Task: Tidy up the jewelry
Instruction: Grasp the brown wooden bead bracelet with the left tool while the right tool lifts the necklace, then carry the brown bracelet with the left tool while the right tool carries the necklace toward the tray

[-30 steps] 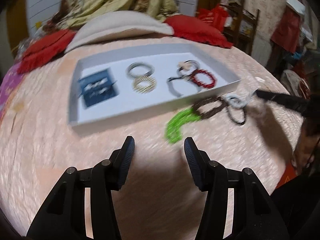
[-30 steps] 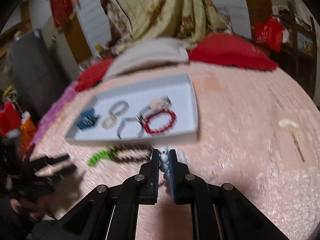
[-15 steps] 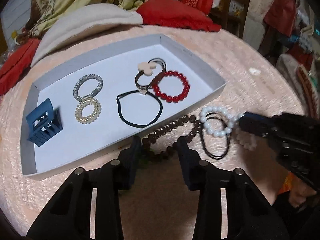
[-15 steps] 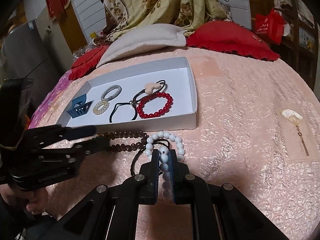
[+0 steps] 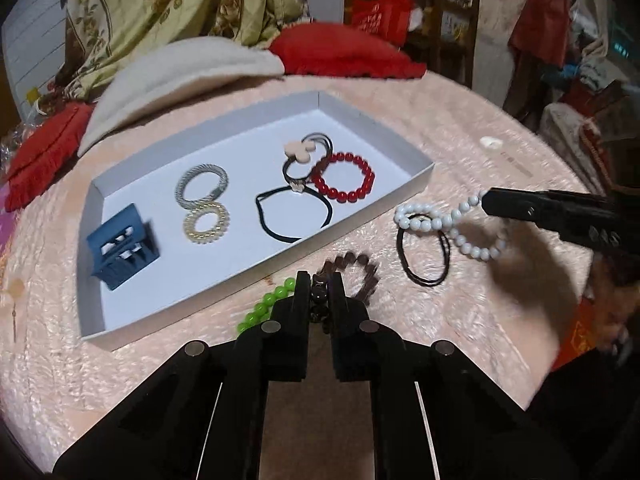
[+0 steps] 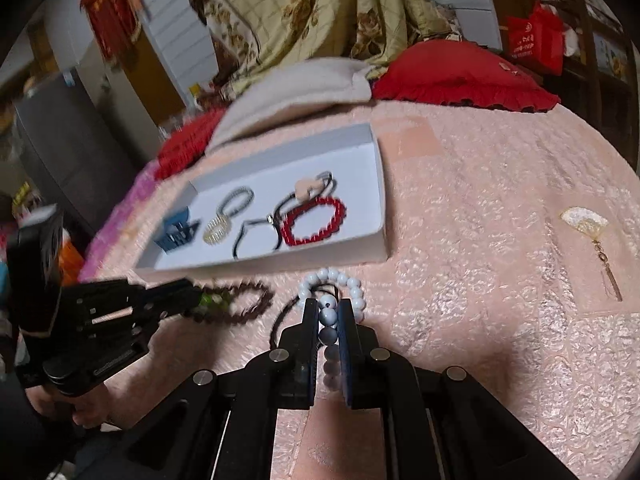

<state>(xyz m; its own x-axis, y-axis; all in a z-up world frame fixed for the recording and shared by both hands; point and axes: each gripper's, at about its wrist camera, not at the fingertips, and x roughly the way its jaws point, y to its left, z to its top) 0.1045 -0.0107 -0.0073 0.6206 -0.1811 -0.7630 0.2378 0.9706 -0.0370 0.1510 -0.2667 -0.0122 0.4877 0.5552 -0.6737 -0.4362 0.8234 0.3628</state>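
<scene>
Tray: I see the white tray (image 5: 416,184) on the pink bed cover (image 5: 460,128), already holding a red bead bracelet (image 5: 344,182), black hair ties (image 5: 294,216), a grey ring (image 5: 202,186), a pale coil tie (image 5: 206,224) and a blue claw clip (image 5: 122,246).
Left hand-held gripper (image 5: 319,280): my jaws are closed on the brown bead bracelet (image 5: 360,272), which lies just near of the tray's front wall, beside the green bead bracelet (image 5: 264,304).
Right hand-held gripper (image 6: 329,312): pinched tight on the white bead bracelet (image 6: 332,276); part of its loop hangs to the cover, overlapping a loose black hair tie (image 5: 424,256).
Handling: I judge these strands light, limp and stretchy. The round beads look slick, so a pinch across one bead could roll off.
Grip point: I would take the strand between two beads, or across the cord, so the pads seat.
Risk: the white loop may snag the black tie under it and drag it along.
Next: I reckon both bracelets need lifting over the front wall into bare tray floor.
</scene>
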